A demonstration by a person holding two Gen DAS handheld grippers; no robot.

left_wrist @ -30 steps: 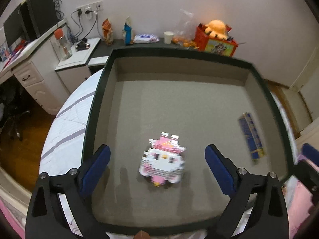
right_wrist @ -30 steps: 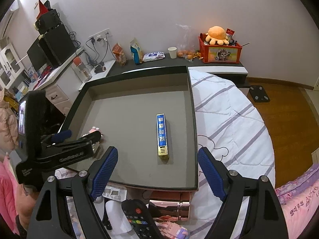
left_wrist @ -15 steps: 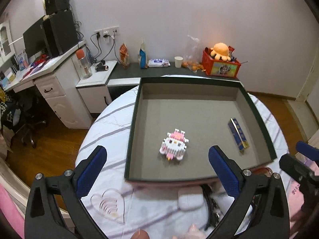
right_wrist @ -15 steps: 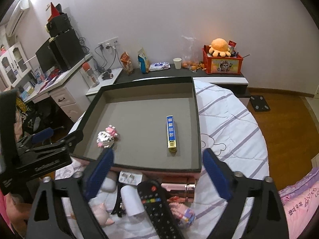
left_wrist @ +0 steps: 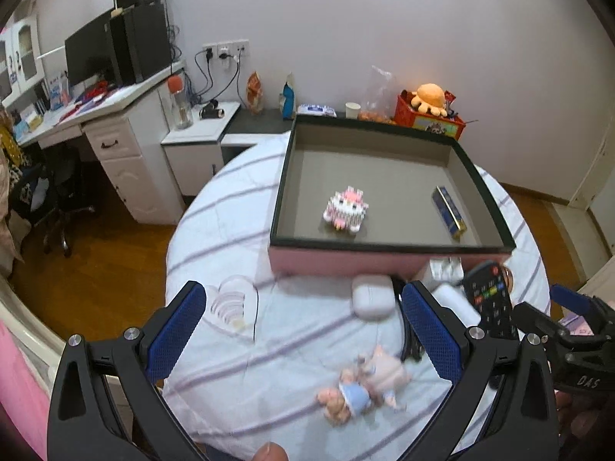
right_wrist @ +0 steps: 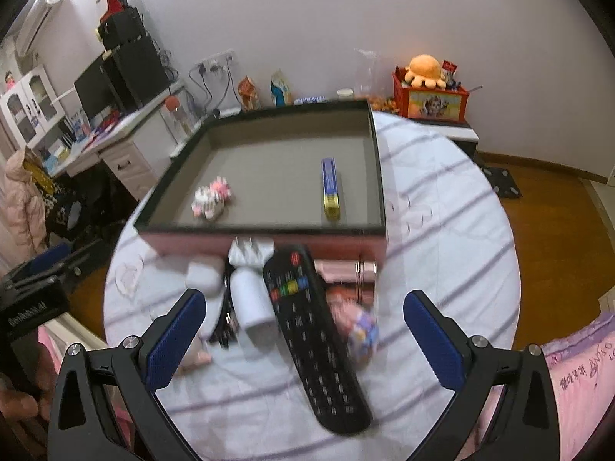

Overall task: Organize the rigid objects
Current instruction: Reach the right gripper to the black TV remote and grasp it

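1. Grippers first: my left gripper [left_wrist: 303, 330] and right gripper [right_wrist: 303, 326] are both spread wide, holding nothing.
2. Block toy [left_wrist: 346, 211] and blue box [left_wrist: 447, 211] sit apart inside the tray [left_wrist: 384, 259].
3. Remote [right_wrist: 311, 330] lies at 6 o'clock from the tray.

In the box [left_wrist: 388, 246]: block toy [left_wrist: 346, 212] left, long carton [left_wrist: 448, 212] right, well apart.
Before the box, on the bed [left_wrist: 238, 215]: earbud case [left_wrist: 372, 296], remote [right_wrist: 313, 336], doll [left_wrist: 363, 388].
Behind the box: shelf [left_wrist: 261, 125].
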